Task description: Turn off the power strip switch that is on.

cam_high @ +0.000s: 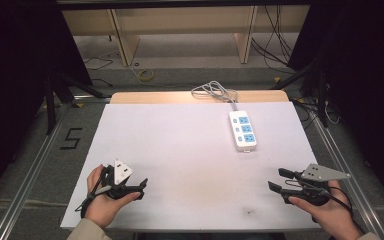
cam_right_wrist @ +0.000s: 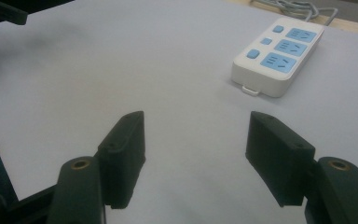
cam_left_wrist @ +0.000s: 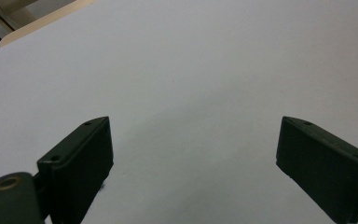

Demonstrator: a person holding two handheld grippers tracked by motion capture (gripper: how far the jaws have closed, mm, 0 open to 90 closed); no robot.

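High view: the power strip (cam_high: 242, 130) lies untouched at about one o'clock on the counter (cam_high: 180, 150), well apart from both claws. Left claw (cam_high: 142, 188) at seven o'clock and right claw (cam_high: 277, 180) at five o'clock stand spread, empty. Work seems unstarted; reaching remains.

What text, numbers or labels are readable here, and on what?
"5": black tape figure on the floor left of the table.
Power strip: blue sockets and buttons carry no lettering that can be read; any marks are too small.
Grippers: no readable markings.
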